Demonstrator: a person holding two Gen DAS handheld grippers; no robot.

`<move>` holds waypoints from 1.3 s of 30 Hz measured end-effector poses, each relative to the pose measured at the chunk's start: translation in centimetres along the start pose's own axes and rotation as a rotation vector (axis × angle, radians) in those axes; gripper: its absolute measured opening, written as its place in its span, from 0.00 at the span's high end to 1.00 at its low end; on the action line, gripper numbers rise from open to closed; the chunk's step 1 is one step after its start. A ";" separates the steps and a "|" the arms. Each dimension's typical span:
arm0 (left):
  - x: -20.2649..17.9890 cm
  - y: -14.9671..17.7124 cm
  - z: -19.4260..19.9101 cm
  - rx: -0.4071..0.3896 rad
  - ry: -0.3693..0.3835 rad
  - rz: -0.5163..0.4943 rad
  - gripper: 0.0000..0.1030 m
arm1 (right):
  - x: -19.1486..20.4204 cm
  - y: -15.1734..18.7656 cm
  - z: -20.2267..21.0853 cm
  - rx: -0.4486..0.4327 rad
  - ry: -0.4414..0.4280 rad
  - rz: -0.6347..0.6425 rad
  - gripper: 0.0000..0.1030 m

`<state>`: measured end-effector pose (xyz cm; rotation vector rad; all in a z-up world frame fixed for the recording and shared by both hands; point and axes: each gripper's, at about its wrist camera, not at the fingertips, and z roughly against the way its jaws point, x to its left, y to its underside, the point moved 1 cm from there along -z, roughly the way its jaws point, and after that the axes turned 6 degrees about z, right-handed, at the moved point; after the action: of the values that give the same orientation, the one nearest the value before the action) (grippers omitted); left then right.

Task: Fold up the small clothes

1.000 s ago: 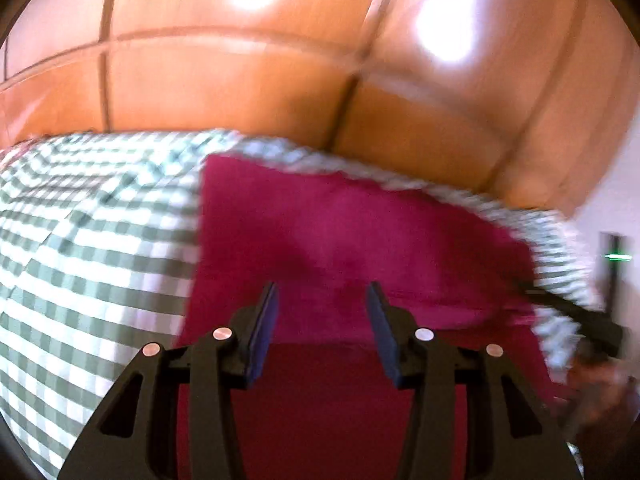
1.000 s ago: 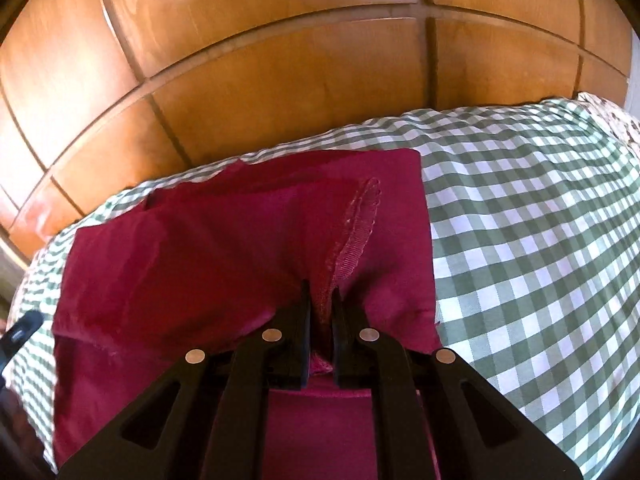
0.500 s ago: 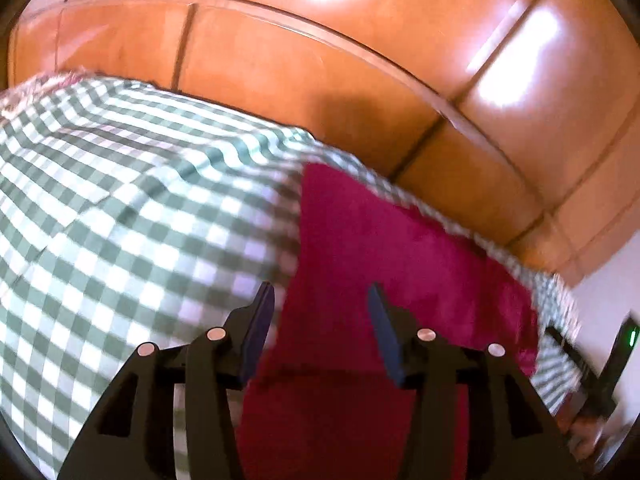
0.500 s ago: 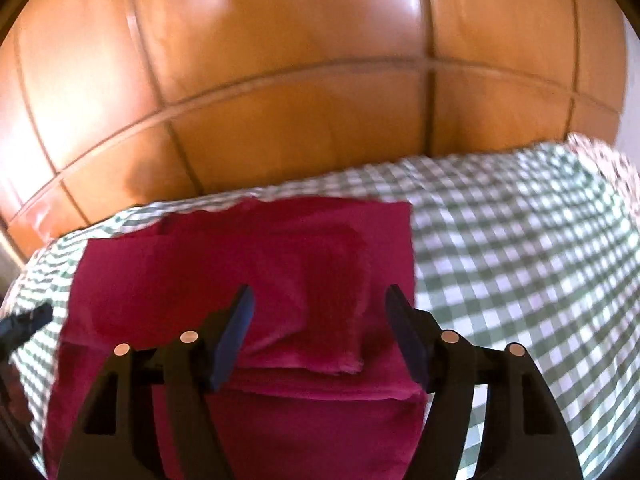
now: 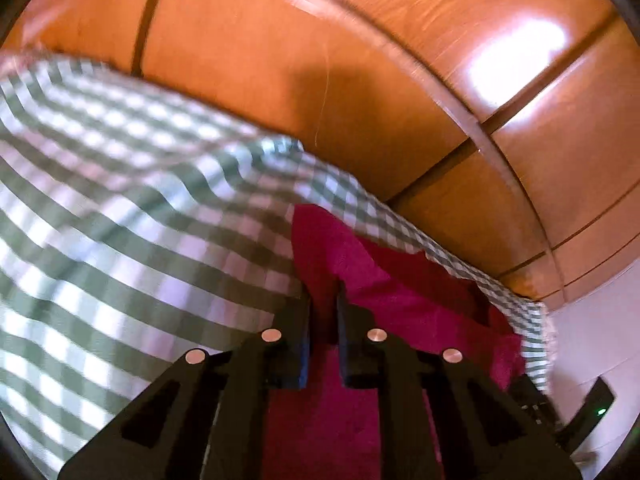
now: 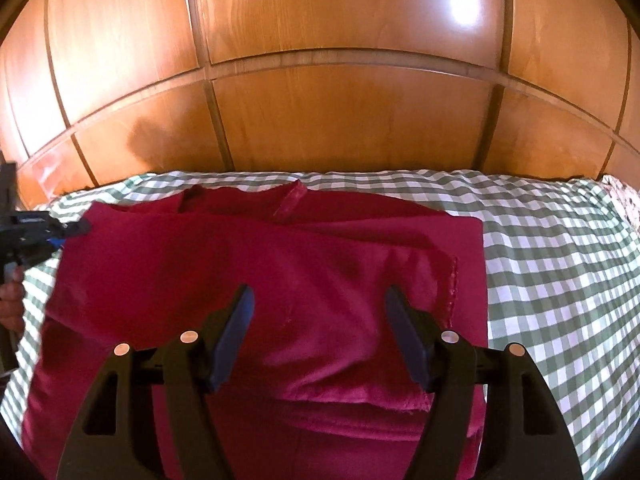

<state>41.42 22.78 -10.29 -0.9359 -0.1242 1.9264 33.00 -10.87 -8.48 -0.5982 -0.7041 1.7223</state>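
Note:
A dark red garment (image 6: 280,264) lies partly folded on a green and white checked cloth (image 6: 552,264). In the left wrist view my left gripper (image 5: 323,300) is shut on the left edge of the red garment (image 5: 384,292), which runs up between the jaws. In the right wrist view my right gripper (image 6: 318,300) is open and empty, hovering just above the garment's near half. The left gripper (image 6: 60,232) also shows there at the garment's far left corner.
A wooden panelled wall (image 6: 340,120) rises right behind the checked cloth. The checked cloth (image 5: 120,220) spreads wide to the left of the garment. A hand (image 6: 12,300) holds the left gripper's handle at the left edge.
My left gripper swung left and closed on the garment's left edge. My right gripper let go of the ribbed fold, opened wide and drew back.

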 end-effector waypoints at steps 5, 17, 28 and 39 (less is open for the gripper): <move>0.1 1.2 -2.4 -0.020 -0.248 -0.155 0.86 | 1.7 2.1 -3.1 0.058 0.039 0.045 0.24; -5.2 8.0 0.5 -0.098 -0.302 -0.377 0.60 | 2.0 2.3 -2.9 0.045 0.050 0.044 0.22; -3.5 9.5 -0.8 -0.117 -0.319 -0.371 0.55 | 1.6 2.4 -3.1 0.037 0.024 0.021 0.21; -3.5 9.5 -0.6 -0.131 -0.318 -0.363 0.51 | 1.6 2.3 -3.1 0.037 0.024 0.018 0.20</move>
<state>35.86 14.74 -13.02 -0.6309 -0.5733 1.7253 33.25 -9.26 -12.37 -0.5996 -0.6504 1.7385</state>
